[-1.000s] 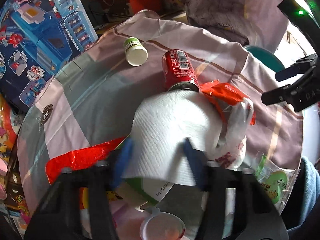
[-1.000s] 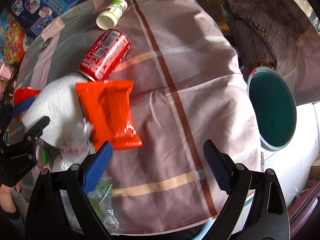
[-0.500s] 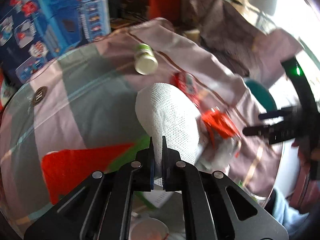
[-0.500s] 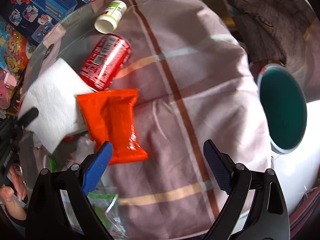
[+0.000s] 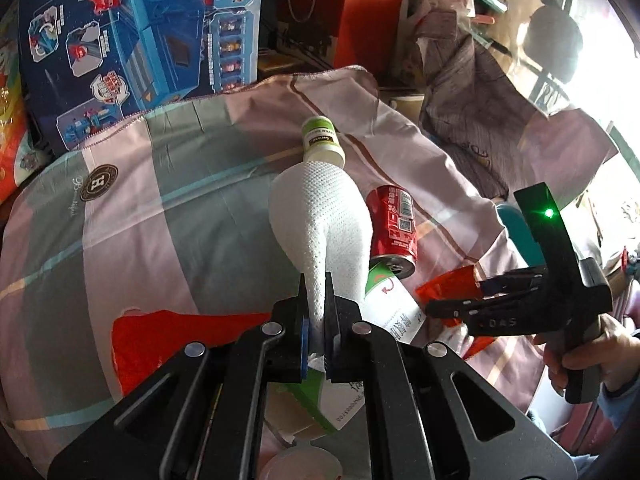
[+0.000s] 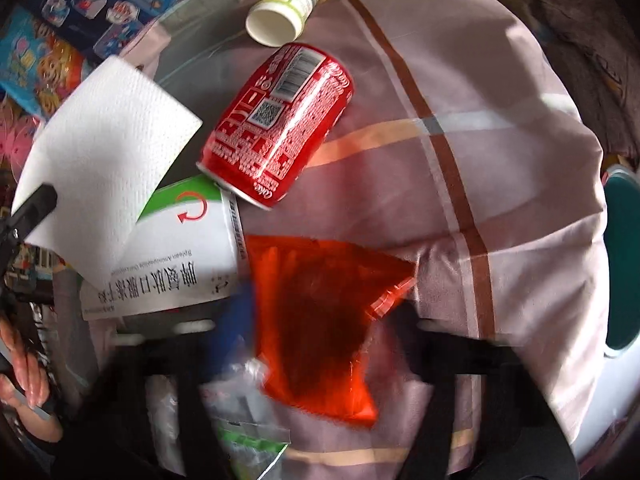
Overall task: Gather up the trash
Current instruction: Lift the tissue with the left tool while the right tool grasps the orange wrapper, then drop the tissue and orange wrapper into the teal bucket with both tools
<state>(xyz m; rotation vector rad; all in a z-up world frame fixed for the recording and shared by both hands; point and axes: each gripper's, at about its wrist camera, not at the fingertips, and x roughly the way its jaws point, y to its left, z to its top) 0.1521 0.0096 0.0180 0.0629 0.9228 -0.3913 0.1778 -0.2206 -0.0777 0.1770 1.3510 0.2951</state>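
- The soda can [image 6: 276,124] is lying on its side on the tablecloth [image 6: 500,152], between the small bottle [image 6: 284,8] behind it and the snack wrapper [image 6: 320,320] before it.
- The carton [image 6: 176,256] is lying left of the wrapper, partly under the paper towel [image 6: 104,152].

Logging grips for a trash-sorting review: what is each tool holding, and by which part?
Left tool: white paper towel, pinched at its near edge. Right tool: jaws just closing around the orange wrapper; grip unclear.

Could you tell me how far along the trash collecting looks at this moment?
Early. Nothing visibly binned yet. In hand: the left gripper is shut on the paper towel; the right gripper has just been closing around the red wrapper. Left: the cola can, white bottle and medicine box.
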